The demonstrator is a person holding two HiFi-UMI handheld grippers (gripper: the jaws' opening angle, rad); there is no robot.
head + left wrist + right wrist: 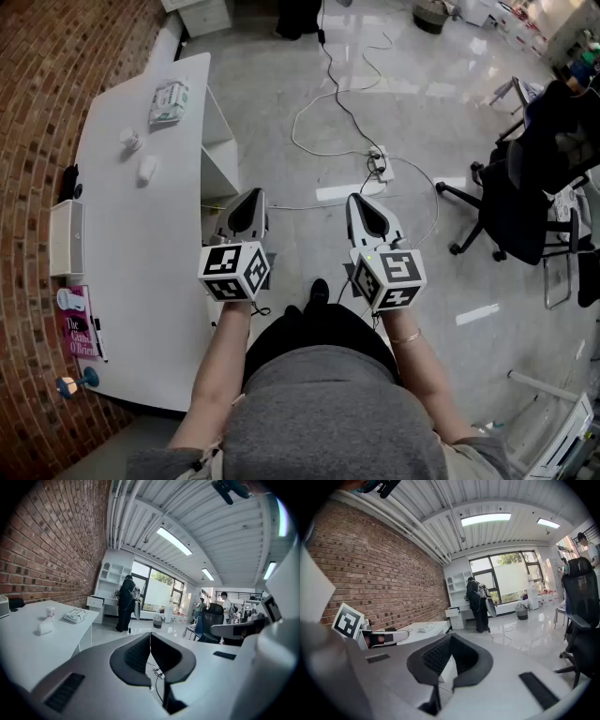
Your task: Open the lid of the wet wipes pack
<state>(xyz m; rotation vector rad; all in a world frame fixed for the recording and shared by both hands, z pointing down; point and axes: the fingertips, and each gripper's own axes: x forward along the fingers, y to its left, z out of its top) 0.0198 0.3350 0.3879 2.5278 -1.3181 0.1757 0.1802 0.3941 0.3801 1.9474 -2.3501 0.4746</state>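
**A:** How do the two tools stand?

**B:** The left tool (246,201) has its jaws pressed together with nothing between them. The right tool (357,200) is the same, closed and empty. They are held side by side over the floor (281,84), just right of the worktop's edge, and touch nothing.

**A:** Where is the wet wipes pack?

**B:** The wet wipes pack (169,101) lies flat at the far end of the white worktop (141,244). It is well apart from both tools, farther off and to the left of the left tool. Two small white containers (147,169) stand on the worktop between it and the near end.

**A:** Is its lid up or down?

**B:** I cannot tell. The pack is too small in every view to show the lid.

**A:** Anything else near the tools?

**B:** A cable (328,103) winds over the floor beyond them.
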